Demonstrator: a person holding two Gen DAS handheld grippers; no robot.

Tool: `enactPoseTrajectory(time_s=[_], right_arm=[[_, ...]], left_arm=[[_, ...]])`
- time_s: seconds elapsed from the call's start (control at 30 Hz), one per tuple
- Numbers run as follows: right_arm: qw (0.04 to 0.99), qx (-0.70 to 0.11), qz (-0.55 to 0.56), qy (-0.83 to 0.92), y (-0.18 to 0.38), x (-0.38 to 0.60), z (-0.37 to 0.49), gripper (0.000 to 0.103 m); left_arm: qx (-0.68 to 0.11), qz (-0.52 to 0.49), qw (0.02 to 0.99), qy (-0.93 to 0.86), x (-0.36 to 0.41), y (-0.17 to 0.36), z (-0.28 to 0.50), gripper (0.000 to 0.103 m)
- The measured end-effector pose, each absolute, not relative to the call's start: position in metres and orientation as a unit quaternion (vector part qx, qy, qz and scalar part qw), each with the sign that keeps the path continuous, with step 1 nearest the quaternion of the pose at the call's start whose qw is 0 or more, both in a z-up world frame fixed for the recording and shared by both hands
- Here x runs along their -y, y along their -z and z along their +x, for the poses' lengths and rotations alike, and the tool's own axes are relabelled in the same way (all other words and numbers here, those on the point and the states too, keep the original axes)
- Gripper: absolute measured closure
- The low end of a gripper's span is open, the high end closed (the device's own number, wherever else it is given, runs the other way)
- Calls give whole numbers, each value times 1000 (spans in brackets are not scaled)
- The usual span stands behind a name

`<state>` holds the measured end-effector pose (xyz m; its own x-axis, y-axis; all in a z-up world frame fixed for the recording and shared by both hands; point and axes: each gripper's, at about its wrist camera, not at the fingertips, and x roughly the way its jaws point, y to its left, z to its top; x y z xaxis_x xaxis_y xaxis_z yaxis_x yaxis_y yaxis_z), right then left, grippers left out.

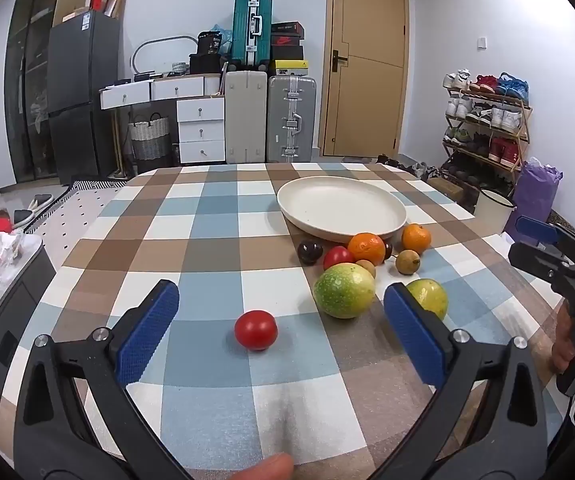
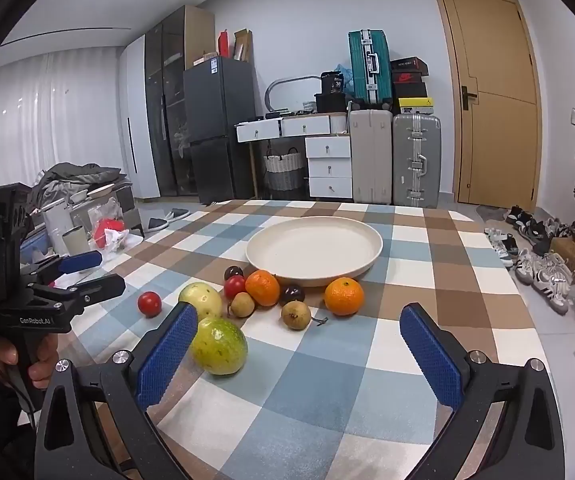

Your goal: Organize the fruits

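Hovering wide open, the left gripper frames a lone tomato near the tabletop's front edge; the right gripper, also open, holds nothing. Closing off-centre could roll the tomato, while the plate stays unfilled.

We see a checked tablecloth over the table. Behind it stand a grey suitcase and a beige suitcase, with a teal suitcase on top. A wooden door is shut. A white drawer unit sits beside a woven basket and a dark fridge. A shoe rack lines the wall.
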<state>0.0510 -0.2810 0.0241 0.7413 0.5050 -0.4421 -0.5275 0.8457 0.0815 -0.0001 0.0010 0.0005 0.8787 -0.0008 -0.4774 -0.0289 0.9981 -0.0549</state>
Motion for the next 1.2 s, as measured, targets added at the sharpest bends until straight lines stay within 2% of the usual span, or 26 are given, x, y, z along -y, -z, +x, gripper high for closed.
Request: enactPoseTrajectory(time_s=[0.03,1.2], right_arm=[[932,-238,-49,-270,-24,278,51,0],[933,-229,-42,-273,-24,279,50,0]], left_arm=[[-246,-31,969,-7,-1,0,1,1],[-241,-26,970,-3,2,1,0,1]])
